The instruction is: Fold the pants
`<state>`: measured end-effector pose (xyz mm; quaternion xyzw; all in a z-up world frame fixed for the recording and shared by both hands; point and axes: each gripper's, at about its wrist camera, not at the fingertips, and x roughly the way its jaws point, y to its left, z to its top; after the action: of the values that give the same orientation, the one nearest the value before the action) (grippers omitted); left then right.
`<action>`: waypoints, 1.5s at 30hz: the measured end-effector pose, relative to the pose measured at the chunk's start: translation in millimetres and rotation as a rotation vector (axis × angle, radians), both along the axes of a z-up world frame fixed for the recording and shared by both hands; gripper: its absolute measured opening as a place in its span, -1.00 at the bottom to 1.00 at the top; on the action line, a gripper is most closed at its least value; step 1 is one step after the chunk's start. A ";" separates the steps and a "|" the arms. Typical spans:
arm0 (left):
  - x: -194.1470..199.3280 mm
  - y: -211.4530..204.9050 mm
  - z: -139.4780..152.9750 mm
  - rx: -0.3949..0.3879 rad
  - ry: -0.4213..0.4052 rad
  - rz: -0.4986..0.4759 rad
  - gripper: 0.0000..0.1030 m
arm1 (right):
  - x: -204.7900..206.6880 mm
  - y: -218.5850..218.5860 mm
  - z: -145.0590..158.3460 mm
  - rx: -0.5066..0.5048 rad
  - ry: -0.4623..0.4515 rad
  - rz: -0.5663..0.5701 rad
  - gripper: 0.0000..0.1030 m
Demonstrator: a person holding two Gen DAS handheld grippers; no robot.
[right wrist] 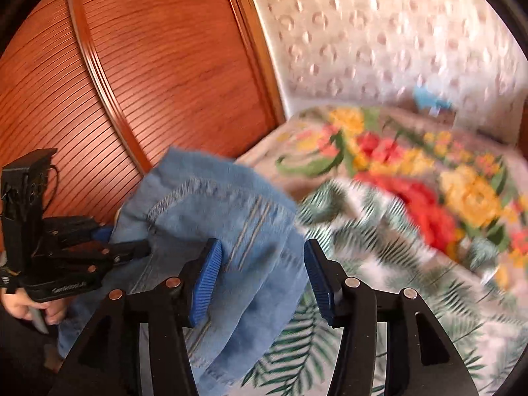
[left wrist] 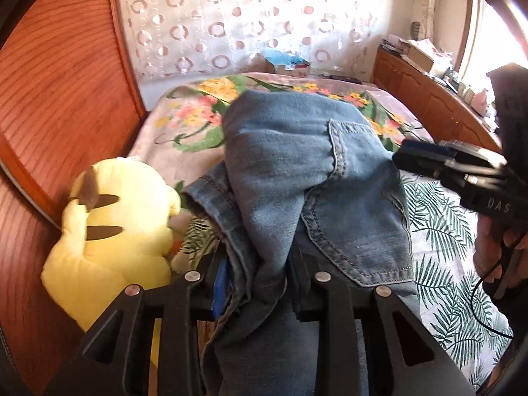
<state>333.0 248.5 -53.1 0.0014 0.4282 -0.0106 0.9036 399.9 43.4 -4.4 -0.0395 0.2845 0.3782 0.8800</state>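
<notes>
Between the fingers of the left gripper (left wrist: 255, 264) a bunched fold of blue denim fills the whole gap, and the jaws stand narrow and clamped on it. The pants (left wrist: 290, 151) spread away from that grip in a heap, back pocket and stitched seams uppermost, resting on the bed straight ahead of the claw. At the far right edge of the heap, the tips of the right gripper (right wrist: 262, 277) meet the cloth. In the right wrist view its jaws stand wide: a hanging flap of denim lies between the ribbed blue pads (right wrist: 208, 280), against the left pad but not squeezed by both, so this claw holds nothing firmly. That view is blurred. A hand (left wrist: 495, 254) grasps the right gripper's handle, with a thin black cable looping below it.

Just left of the left claw, touching the denim's edge, sits a yellow plush toy (left wrist: 115, 224) with dark stripes on its back. Under the pants and to the right of both claws lies a white sheet with green leaf print (left wrist: 439, 231); beyond it a flowered blanket (left wrist: 191, 115) covers the far part of the bed. Ribbed red-brown wooden panelling (left wrist: 66, 99) rises on the left, a pale curtain with ring patterns (left wrist: 247, 23) hangs behind the bed, and a cluttered wooden cabinet (left wrist: 429, 99) runs along the far right.
</notes>
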 end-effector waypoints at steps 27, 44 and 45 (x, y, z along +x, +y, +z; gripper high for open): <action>-122.7 -95.7 82.2 0.014 -0.332 -0.007 0.85 | -178.6 -126.7 56.6 0.053 -0.130 -0.069 0.05; -199.2 -182.1 120.6 -0.021 -0.469 -0.062 1.00 | -341.4 -240.2 81.0 0.085 -0.278 -0.275 0.05; -203.6 -186.1 121.6 -0.019 -0.475 -0.062 1.00 | -350.2 -244.2 82.6 0.082 -0.286 -0.285 0.05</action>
<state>129.4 62.4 68.6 0.0085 0.2032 -0.0417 0.9782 49.8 -200.8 78.3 -0.0164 0.1437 0.2517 0.9569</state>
